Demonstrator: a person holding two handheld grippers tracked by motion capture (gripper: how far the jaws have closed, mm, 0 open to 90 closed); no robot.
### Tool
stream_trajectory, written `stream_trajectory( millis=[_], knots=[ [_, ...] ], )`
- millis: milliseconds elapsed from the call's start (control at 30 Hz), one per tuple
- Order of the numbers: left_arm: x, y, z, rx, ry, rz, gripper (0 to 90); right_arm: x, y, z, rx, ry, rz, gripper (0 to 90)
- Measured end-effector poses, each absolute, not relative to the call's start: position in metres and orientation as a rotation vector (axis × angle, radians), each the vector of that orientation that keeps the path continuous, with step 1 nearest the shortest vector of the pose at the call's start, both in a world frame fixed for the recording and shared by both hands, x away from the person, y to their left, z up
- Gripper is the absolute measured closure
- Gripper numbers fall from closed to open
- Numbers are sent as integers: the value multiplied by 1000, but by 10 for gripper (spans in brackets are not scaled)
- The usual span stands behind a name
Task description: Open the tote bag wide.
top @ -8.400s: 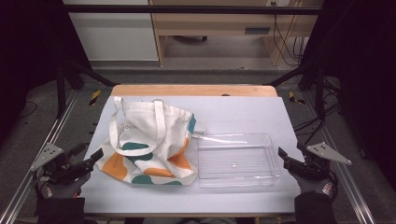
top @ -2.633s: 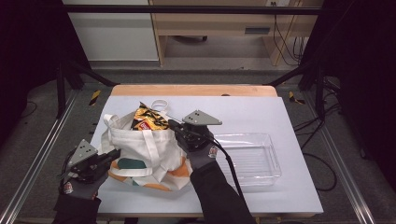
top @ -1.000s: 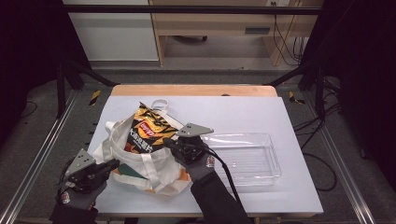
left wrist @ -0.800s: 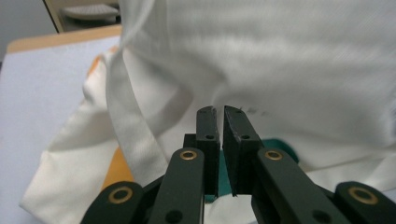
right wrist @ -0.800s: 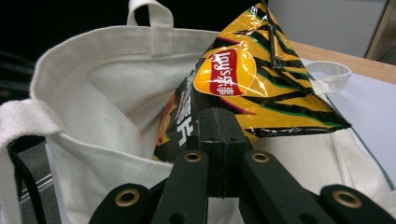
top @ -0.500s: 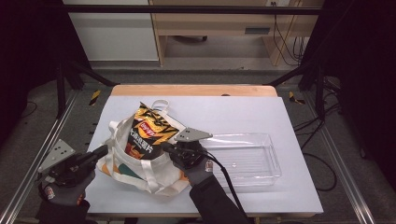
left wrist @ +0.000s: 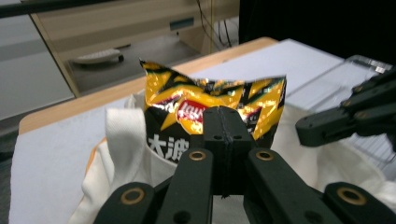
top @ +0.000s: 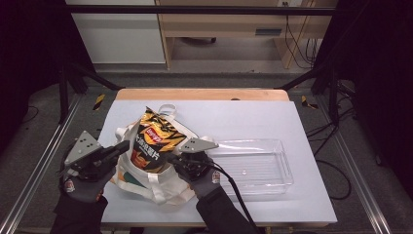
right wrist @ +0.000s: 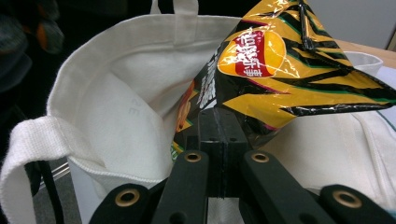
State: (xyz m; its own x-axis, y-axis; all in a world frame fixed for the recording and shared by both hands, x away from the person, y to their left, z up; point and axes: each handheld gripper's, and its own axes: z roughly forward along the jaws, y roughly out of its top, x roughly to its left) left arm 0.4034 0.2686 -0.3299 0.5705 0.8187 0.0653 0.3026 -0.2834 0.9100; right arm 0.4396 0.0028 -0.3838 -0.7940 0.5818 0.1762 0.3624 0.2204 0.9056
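The white tote bag [top: 156, 178] lies on the left half of the bench [top: 253, 117], its mouth open toward the far side, and everything else sits around it. At the bag's near left side the left gripper [top: 119, 147] is held in a gloved hand [top: 80, 187]; in the left gripper view its jaws are pressed together with nothing between them, their tips just in front of the bag's rim [left wrist: 121, 135]. At the bag's near right side is the right gripper [top: 171, 158], also in a gloved hand [top: 207, 178]. In the right gripper view its jaws are closed tight against the lower edge of the chip bag [right wrist: 280, 70], pinching the foil at the bag's mouth.

The chip bag [top: 153, 141], yellow and black with a red logo, stands partly inside the tote bag, its lower part down in the opening and its top rising clear above the rim, tilted toward the far side. One white handle [top: 165, 108] lies on the bench just beyond it.

To the right of the tote bag, close beside the right gripper, a clear plastic tray [top: 280, 163] rests flat on the bench.
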Motion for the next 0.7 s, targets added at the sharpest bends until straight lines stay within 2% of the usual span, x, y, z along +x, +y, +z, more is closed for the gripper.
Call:
stream_trajectory(
  millis=[700],
  knots=[
    [399, 298, -378, 1928, 1053, 599, 897, 424, 11, -405, 896, 2367, 1613, 900]
  ],
)
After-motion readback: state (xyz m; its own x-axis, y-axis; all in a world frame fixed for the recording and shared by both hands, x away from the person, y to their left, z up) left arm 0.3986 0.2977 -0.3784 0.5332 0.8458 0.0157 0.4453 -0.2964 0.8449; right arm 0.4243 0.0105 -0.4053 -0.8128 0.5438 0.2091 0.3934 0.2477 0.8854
